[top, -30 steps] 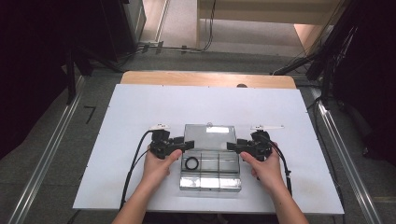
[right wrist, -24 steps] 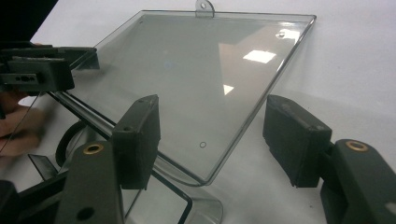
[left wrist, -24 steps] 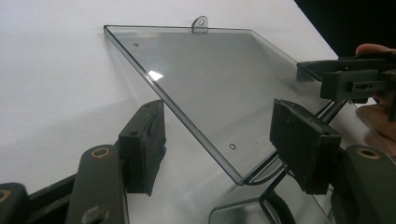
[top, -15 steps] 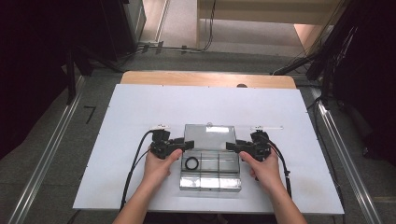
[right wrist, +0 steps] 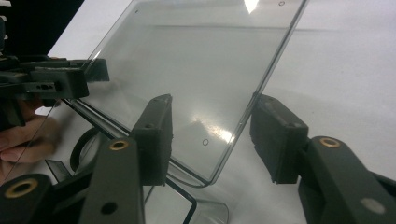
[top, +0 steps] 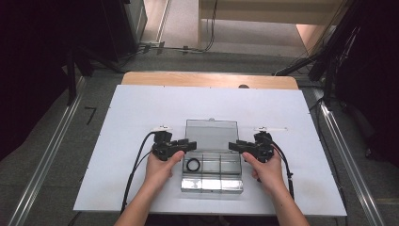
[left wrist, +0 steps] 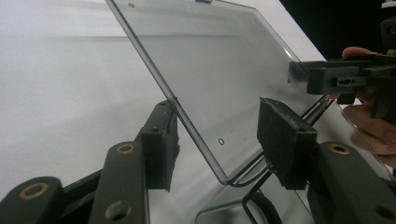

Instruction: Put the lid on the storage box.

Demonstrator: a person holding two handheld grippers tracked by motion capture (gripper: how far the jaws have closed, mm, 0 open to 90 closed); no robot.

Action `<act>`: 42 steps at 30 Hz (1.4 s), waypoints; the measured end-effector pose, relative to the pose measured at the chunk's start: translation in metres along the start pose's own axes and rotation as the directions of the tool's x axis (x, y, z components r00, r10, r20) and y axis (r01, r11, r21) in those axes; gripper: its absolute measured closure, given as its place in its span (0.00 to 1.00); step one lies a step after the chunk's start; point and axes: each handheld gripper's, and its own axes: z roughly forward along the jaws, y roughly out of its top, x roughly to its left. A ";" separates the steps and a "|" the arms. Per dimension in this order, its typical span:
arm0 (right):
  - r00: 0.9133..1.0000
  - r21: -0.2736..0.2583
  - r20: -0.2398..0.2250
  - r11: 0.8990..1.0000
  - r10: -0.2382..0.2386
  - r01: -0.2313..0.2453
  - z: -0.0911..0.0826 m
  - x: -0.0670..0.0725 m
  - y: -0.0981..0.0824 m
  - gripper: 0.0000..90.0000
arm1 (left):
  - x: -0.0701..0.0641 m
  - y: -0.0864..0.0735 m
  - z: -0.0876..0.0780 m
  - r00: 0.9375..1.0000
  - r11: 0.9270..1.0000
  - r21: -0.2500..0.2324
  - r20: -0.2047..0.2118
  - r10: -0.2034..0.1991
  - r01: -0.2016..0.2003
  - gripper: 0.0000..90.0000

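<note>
now both the left gripper (top: 189, 145) and right gripper (top: 236, 145), half-parted and just closing, straddle the lid (top: 211, 134) edges ungripped.

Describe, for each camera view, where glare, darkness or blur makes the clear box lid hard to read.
High view: the lid looks grey against the bright white table, and the floor at both sides falls into darkness. Left gripper view: the near jaws are soft, and the lid shows a pale sheen. Right gripper view: bright glare spots sit on the lid, low and at its top edge.
</note>
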 end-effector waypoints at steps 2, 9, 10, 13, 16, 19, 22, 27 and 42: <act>1.000 -0.006 0.001 1.000 -0.009 0.009 -0.001 0.000 0.000 0.58 | 0.000 0.001 -0.002 1.000 1.000 -0.008 0.004 0.007 -0.007 0.59; 0.999 -0.037 -0.007 0.999 -0.039 0.039 -0.007 0.001 0.001 0.65 | -0.001 0.002 -0.007 0.999 0.999 -0.032 0.001 0.039 -0.039 0.68; 0.999 -0.039 -0.008 0.998 -0.042 0.042 -0.007 0.001 0.001 0.67 | -0.002 0.002 -0.008 0.999 0.998 -0.035 0.000 0.044 -0.044 0.69; 0.998 -0.059 -0.020 0.997 -0.056 0.055 -0.011 0.000 0.001 0.73 | -0.004 0.003 -0.011 0.998 0.997 -0.048 -0.002 0.063 -0.063 0.73; 0.997 -0.074 -0.039 0.995 -0.070 0.067 -0.015 -0.001 0.002 0.78 | -0.005 0.003 -0.013 0.997 0.995 -0.060 -0.003 0.083 -0.083 0.76; 0.993 -0.092 -0.043 0.990 -0.109 0.104 -0.019 -0.001 0.000 0.82 | -0.006 0.004 -0.016 0.995 0.993 -0.068 0.004 0.101 -0.100 0.80; 0.986 -0.113 -0.040 0.982 -0.159 0.154 -0.022 0.000 -0.002 0.85 | -0.008 0.004 -0.018 0.993 0.991 -0.072 0.007 0.116 -0.115 0.83; 0.971 -0.132 -0.035 0.964 -0.238 0.232 -0.027 0.002 -0.004 0.87 | -0.013 0.005 -0.018 0.984 0.981 -0.079 0.020 0.177 -0.175 0.74; 0.937 -0.149 -0.010 0.928 -0.348 0.343 -0.034 0.008 -0.008 0.85 | -0.026 0.015 -0.030 0.975 0.961 -0.167 -0.016 0.223 -0.222 0.77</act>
